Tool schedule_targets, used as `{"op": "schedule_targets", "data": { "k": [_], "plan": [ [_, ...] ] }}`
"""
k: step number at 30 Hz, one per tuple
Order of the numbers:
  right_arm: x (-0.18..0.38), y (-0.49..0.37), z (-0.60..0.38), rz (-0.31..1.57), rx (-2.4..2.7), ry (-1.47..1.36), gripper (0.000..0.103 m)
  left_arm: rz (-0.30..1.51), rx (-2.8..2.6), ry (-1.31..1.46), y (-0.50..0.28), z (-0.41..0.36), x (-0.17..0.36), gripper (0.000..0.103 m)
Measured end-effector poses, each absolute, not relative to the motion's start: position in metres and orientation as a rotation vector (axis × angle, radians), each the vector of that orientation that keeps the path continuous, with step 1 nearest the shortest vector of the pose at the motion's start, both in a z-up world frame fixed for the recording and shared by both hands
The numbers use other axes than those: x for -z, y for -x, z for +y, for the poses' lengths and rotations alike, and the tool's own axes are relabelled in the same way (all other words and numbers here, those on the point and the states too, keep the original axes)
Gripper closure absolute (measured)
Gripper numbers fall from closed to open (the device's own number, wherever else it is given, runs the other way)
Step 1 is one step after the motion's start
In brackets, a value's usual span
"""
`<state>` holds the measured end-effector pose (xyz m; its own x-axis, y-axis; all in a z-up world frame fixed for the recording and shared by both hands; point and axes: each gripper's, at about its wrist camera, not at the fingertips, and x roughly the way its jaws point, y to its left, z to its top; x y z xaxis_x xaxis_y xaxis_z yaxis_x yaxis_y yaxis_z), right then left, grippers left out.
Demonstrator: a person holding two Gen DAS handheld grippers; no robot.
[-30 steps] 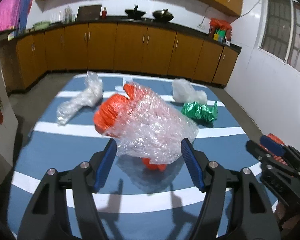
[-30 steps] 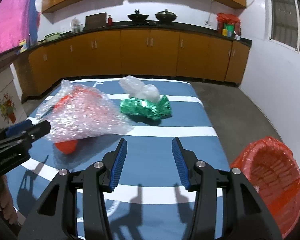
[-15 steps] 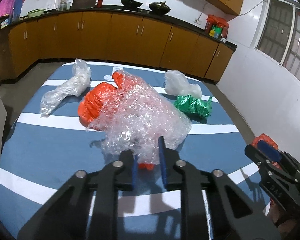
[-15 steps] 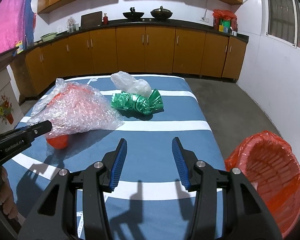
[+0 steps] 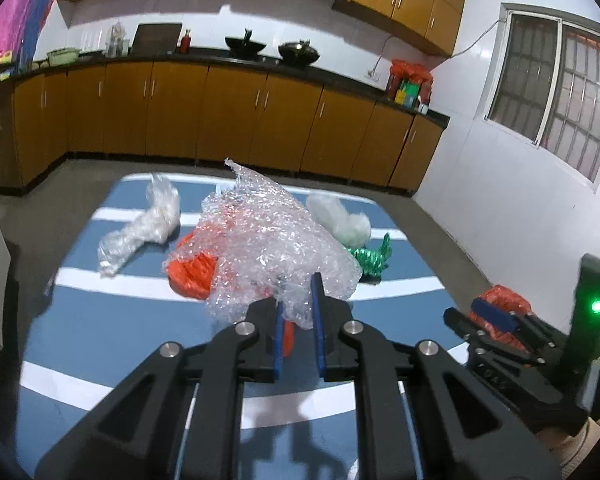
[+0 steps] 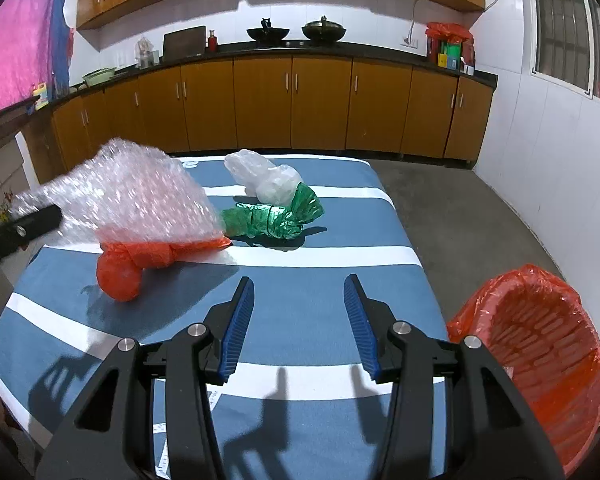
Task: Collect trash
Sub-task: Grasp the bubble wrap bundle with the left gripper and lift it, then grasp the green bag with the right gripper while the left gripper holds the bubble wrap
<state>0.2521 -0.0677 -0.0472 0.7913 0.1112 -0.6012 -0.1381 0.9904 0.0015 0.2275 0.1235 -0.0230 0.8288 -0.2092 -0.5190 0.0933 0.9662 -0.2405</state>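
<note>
Open lane: striped cloth [image 6: 300,292] lying bare ahead of the right gripper [image 6: 299,320].
Blocking, left: orange bag [image 6: 140,264].
Blocking, beyond: green bag [image 6: 276,218].

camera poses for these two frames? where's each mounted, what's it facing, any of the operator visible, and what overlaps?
Left wrist: on the left gripper, facing across the striped table toward the cabinets; its fingers pinch the bubble wrap; right gripper shows at right.
Right wrist: on the right gripper, open over the table, same heading; red-lined bin at right, left gripper's tip at left.
Shared: bubble wrap, orange bag, green bag, clear bag, table.
</note>
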Motion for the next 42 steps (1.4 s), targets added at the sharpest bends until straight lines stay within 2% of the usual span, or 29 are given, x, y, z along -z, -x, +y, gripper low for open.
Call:
{"op": "schedule_targets", "data": {
  "k": [12,32,33,35,37,41,42],
  "plan": [
    [0.050,-0.287,-0.056,0.643,-0.157,0.028,0.055,0.473,0.060,0.218,-0.221,0.160,-0.011,0.090],
    [0.088,-0.403,-0.067,0.798,-0.092,-0.139,0.055,0.462,-0.027,0.222,-0.264,0.180,0.001,0.090],
    [0.090,-0.404,-0.067,0.809,-0.103,-0.137,0.057,0.463,-0.027,0.221,-0.265,0.179,0.001,0.090],
    [0.089,-0.402,-0.065,0.813,-0.126,-0.131,0.075,0.465,-0.026,0.220,-0.264,0.178,0.004,0.090],
    [0.087,-0.397,-0.063,0.807,-0.134,-0.112,0.085,0.469,-0.023,0.222,-0.265,0.178,0.005,0.090],
    [0.081,-0.383,-0.066,0.785,-0.153,-0.119,0.096,0.471,-0.014,0.228,-0.265,0.180,0.004,0.090],
    [0.079,-0.379,-0.068,0.780,-0.155,-0.124,0.096,0.471,-0.011,0.227,-0.264,0.180,0.004,0.090]
  ]
}}
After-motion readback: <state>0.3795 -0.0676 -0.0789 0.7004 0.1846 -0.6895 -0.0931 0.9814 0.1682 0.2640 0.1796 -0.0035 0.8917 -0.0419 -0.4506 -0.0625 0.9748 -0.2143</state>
